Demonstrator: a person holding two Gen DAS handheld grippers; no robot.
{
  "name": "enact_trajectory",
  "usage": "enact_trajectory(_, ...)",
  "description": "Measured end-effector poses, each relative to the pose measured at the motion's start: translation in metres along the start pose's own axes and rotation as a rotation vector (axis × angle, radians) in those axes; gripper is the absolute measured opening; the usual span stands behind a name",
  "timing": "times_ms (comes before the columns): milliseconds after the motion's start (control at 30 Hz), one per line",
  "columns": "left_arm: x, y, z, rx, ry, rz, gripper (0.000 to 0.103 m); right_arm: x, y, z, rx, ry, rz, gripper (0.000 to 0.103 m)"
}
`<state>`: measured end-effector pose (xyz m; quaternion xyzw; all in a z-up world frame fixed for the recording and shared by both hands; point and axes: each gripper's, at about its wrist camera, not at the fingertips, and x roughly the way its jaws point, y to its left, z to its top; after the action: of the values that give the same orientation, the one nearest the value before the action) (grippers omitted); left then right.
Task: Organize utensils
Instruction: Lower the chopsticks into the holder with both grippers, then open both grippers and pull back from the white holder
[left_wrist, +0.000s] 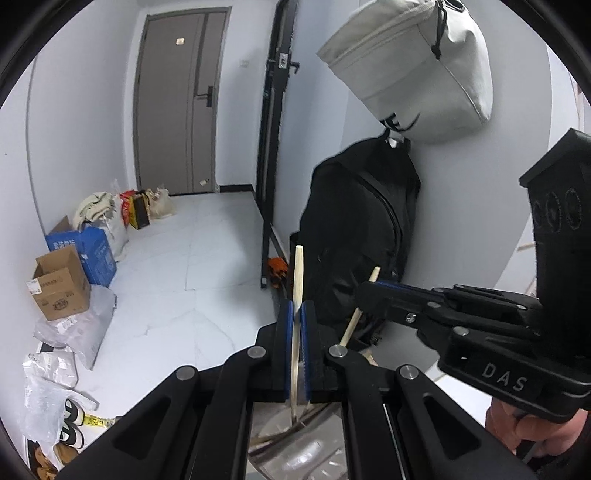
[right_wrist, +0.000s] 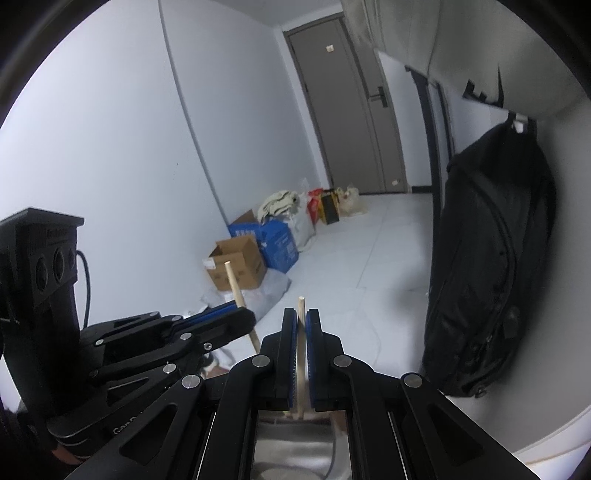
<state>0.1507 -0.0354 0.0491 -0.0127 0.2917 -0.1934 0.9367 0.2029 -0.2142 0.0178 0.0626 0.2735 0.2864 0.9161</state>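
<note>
The left claw (left_wrist: 297, 314) is closed on a pale wooden chopstick (left_wrist: 297, 280), its blue pads pressed against the stick from both sides. The stick stands nearly upright between them, its squared top poking above the claw and its lower end running down past the claw's frame.

The right claw (right_wrist: 302, 321) grips a second chopstick (right_wrist: 301, 306) in the same way, pads tight on either side, with only a short tip showing above them. In the left wrist view this claw reaches in from the right edge, its stick tilted, and part of the person's hand (left_wrist: 517, 428) shows on the handle near the bottom right corner.

Both claws are raised over a white tiled floor (left_wrist: 192, 258). Along the left wall sit a brown cardboard box (left_wrist: 61, 284), a blue box (left_wrist: 88, 251) and some plastic bags (left_wrist: 74, 325). A black backpack (left_wrist: 362, 236) hangs against the right wall, with a grey bag (left_wrist: 413, 70) above it. A grey door (left_wrist: 177, 99) closes the far end of the room.
</note>
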Motion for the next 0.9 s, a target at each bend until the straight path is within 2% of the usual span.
enact_trajectory(67, 0.002, 0.000, -0.001, 0.012, 0.025, -0.009, 0.000, 0.003, -0.001, -0.002, 0.007, 0.018, 0.005, 0.004)
enact_trajectory(133, 0.003, 0.001, -0.003, 0.017, 0.047, 0.015, 0.000, 0.006, -0.005, -0.006, 0.025, 0.037, 0.012, 0.005)
enact_trajectory(300, 0.002, 0.009, -0.007, -0.048, 0.120, -0.036, 0.001, 0.000, -0.013, -0.015, 0.095, 0.060, 0.023, 0.006)
enact_trajectory(367, -0.004, 0.010, -0.006, -0.059, 0.119, -0.032, 0.002, -0.004, -0.017, -0.014, 0.113, 0.062, 0.033, 0.007)
enact_trajectory(433, -0.009, 0.010, -0.006, -0.077, 0.116, -0.032, 0.007, -0.008, -0.020, -0.014, 0.128, 0.065, 0.034, 0.014)
enact_trajectory(500, -0.014, 0.010, -0.005, -0.092, 0.108, -0.019, 0.021, -0.014, -0.023, -0.015, 0.152, 0.059, 0.044, 0.019)
enact_trajectory(600, -0.019, 0.007, -0.005, -0.099, 0.091, -0.009, 0.023, -0.020, -0.022, -0.017, 0.162, 0.042, 0.064, 0.021)
enact_trajectory(833, -0.033, 0.008, -0.006, -0.108, 0.077, 0.039, 0.024, -0.034, -0.017, -0.024, 0.179, 0.038, 0.054, 0.022)
enact_trajectory(900, -0.040, 0.009, -0.008, -0.112, 0.074, 0.062, 0.030, -0.041, -0.015, -0.027, 0.179, 0.040, 0.047, 0.027)
